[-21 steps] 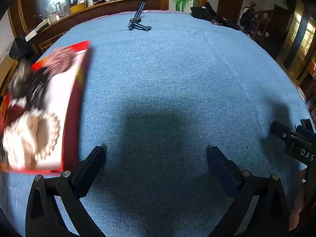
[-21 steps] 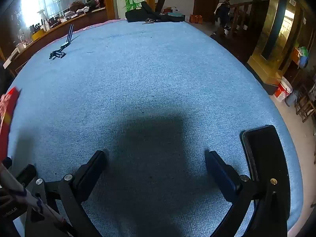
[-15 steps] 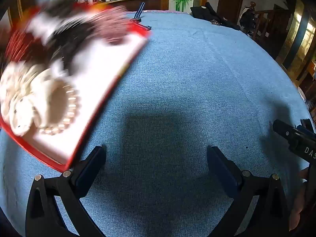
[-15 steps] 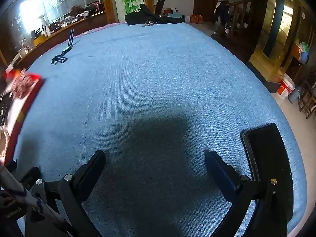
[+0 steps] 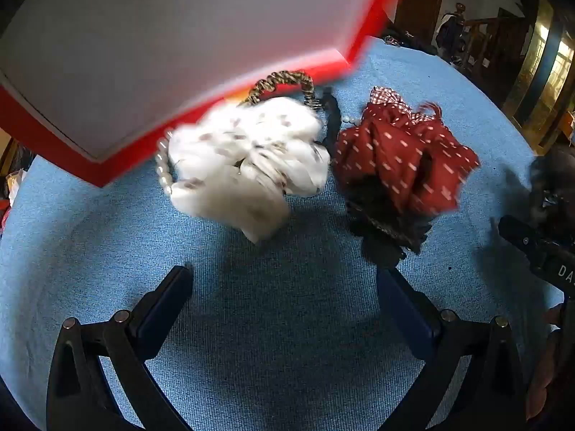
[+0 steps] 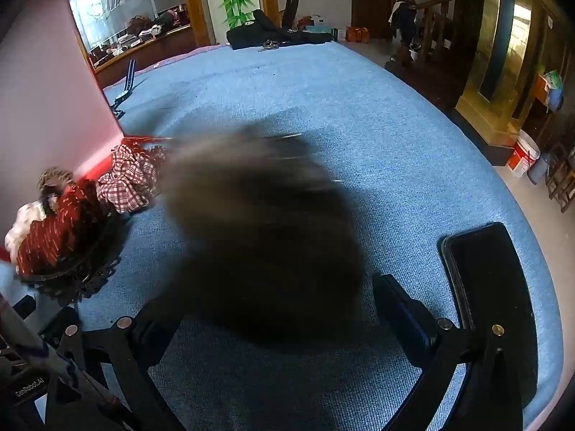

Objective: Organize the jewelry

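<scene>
A red box [image 5: 172, 46] with a white inside hangs tipped over the blue cloth, top left; its wall [image 6: 46, 89] fills the left of the right wrist view. Under it lie a white scrunchie [image 5: 248, 165] with a pearl string [image 5: 163, 168], a braided brown ring [image 5: 280, 79] and a red dotted scrunchie [image 5: 399, 158] on black lace. A plaid scrunchie [image 6: 129, 179] lies beside them. My left gripper [image 5: 284, 287] stands open just short of the pile, nothing between its fingers. My right gripper [image 6: 276, 309] is open; a dark, blurred fluffy thing [image 6: 262, 222] is in motion in front of it.
A black phone [image 6: 488, 305] lies by the right gripper's right finger, near the table's right edge. A blue striped strap [image 6: 127, 82] and a black bag [image 6: 273, 32] lie at the far side. The right gripper's body [image 5: 539, 248] shows at the left view's right edge.
The red box came in from the left, rose and tipped over. Its contents now lie spilled on the cloth, and a dark thing tumbles before the right gripper. Both grippers stayed open.
</scene>
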